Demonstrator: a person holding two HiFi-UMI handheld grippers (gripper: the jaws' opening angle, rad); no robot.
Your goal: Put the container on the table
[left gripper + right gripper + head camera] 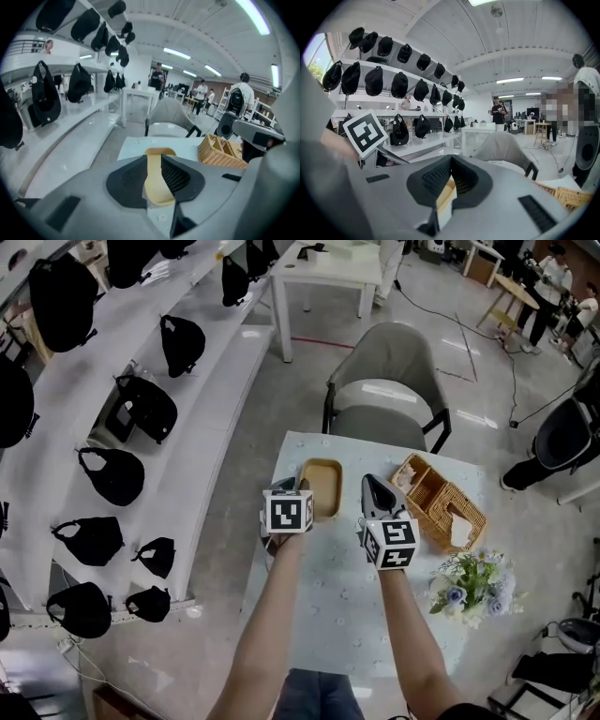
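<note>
A tan, shallow rectangular container (322,486) lies flat on the pale tablecloth of the table (323,606). My left gripper (298,486) hovers over its near left corner, jaws a narrow gap apart. The container (153,180) shows through that gap, its far rim above the pads and its near rim below them. My right gripper (375,491) sits just right of the container, with its pads (440,176) meeting at the tips. A sliver of the tan container (446,191) shows in the slit below the tips. Nothing is clamped in either gripper.
A wicker basket (441,501) holding white paper stands at the table's right side, with a bunch of flowers (473,582) nearer me. A grey chair (386,381) is pushed in at the far edge. White shelves (141,352) with black hats run along the left.
</note>
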